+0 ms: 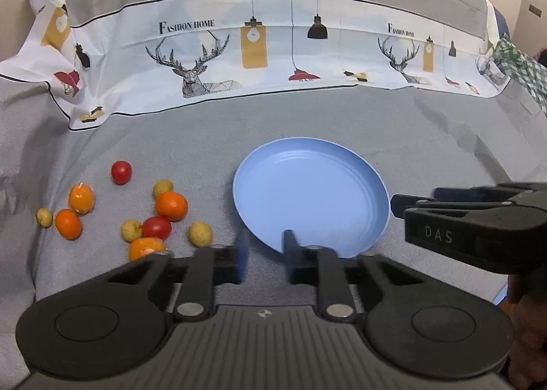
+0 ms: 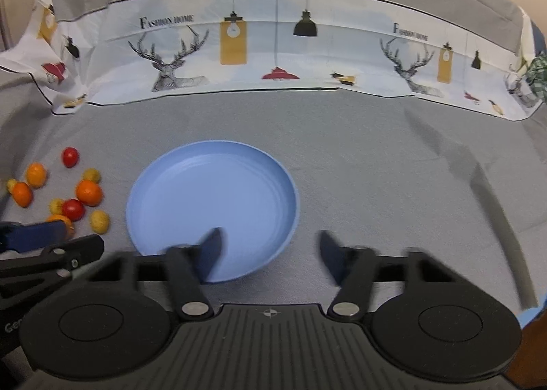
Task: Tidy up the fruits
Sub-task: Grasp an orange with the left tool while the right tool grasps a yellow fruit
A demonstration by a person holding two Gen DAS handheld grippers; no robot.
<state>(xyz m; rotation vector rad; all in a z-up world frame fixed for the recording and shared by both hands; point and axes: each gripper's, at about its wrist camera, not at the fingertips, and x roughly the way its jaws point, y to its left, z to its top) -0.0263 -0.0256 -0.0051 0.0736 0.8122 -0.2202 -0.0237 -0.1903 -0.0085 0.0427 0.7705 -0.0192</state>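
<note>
An empty blue plate (image 1: 311,191) (image 2: 212,198) lies on the grey cloth. Left of it is a loose cluster of small fruits: several oranges (image 1: 171,206) (image 2: 89,193), red tomatoes (image 1: 121,171) (image 2: 70,156) and small yellow fruits (image 1: 200,233) (image 2: 99,221). My left gripper (image 1: 265,248) is open and empty, low over the plate's near left rim. My right gripper (image 2: 270,253) is open and empty at the plate's near right rim; it also shows in the left wrist view (image 1: 403,207).
A printed cloth with deer and lamps (image 1: 253,58) (image 2: 259,58) is draped along the back. A green checked cloth (image 1: 523,65) lies at the far right. Grey cloth (image 2: 393,167) covers the surface right of the plate.
</note>
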